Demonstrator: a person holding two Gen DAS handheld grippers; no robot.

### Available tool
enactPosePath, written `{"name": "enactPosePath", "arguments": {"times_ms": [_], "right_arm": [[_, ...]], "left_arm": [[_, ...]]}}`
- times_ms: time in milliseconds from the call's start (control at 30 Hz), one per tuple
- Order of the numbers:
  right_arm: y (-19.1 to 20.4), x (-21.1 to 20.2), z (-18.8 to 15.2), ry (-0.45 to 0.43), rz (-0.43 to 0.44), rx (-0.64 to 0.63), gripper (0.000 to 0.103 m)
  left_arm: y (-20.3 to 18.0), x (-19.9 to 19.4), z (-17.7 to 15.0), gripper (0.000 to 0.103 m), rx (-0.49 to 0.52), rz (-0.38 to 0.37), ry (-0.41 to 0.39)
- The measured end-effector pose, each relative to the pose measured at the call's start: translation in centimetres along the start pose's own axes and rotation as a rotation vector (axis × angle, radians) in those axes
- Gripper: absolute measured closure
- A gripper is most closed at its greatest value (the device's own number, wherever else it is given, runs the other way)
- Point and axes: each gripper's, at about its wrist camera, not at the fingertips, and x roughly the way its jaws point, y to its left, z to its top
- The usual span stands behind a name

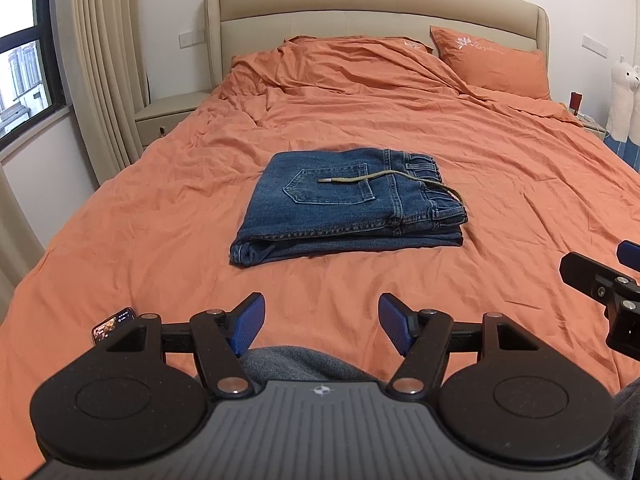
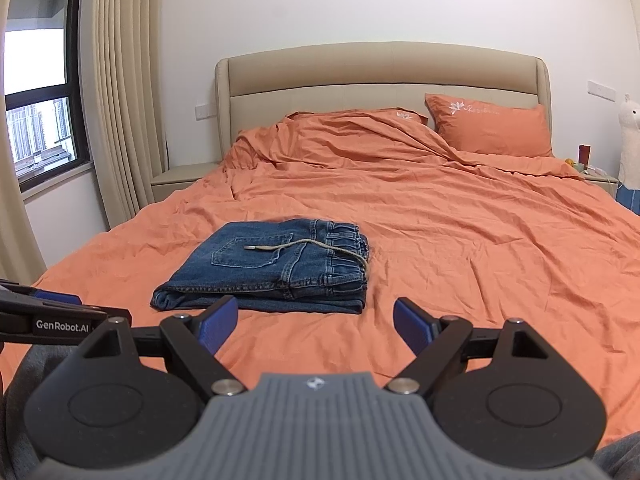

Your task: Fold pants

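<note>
Folded jeans [image 1: 348, 204] on bed, beyond spread left claw [image 1: 321, 330].

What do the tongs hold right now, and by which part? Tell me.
Nothing. Left tongs and right tongs are open and empty; the folded jeans lie untouched on the bed.

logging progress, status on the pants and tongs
Left tongs open, empty. Right tongs open, empty. Jeans folded on bed, drawstring across top. Nothing in the way.
</note>
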Motion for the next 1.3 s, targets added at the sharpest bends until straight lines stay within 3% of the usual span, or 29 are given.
{"name": "enactPosePath", "arguments": {"times_ms": [1300], "right_arm": [[0.0, -0.32, -0.16, 0.003, 0.01, -0.014, 0.022]], "left_arm": [[0.23, -0.62, 0.19, 0.025, 0.025, -0.026, -0.012]]}}
